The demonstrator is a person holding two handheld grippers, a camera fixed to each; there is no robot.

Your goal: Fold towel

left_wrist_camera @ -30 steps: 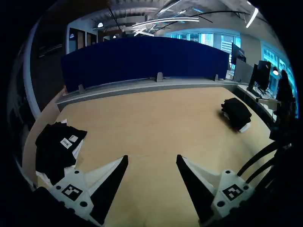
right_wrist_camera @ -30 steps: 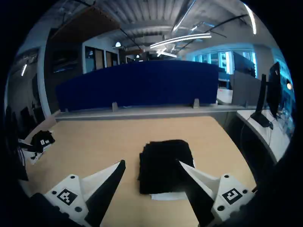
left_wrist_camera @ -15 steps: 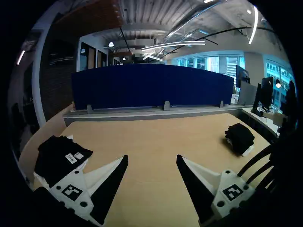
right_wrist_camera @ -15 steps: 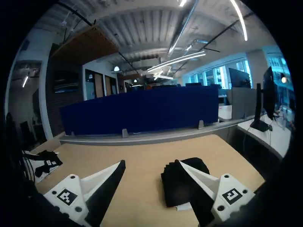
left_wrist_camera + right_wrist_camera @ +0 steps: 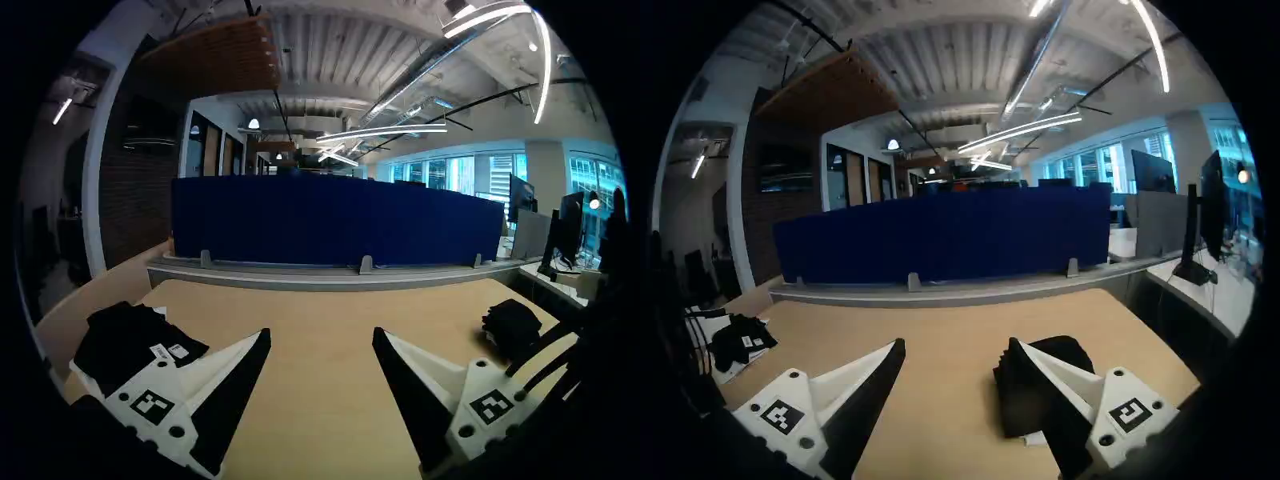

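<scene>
Ahead, blue divider point(image 5: 328, 220) across table point(image 5: 320, 316); folded stack point(image 5: 512, 324) right, loose towels point(image 5: 128, 344) left.

On the table point(image 5: 320, 316), towel heap point(image 5: 128, 346) left, folded stack point(image 5: 512, 322) right, divider point(image 5: 336, 222) behind.

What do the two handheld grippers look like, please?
Both the left gripper and right gripper have two pointed, wedge-shaped jaws: white plastic outside, black on the inner faces. Each jaw's base carries a square black-and-white marker and small dark holes.

Both low over table point(image 5: 320, 328), toward partition point(image 5: 320, 220)
</scene>
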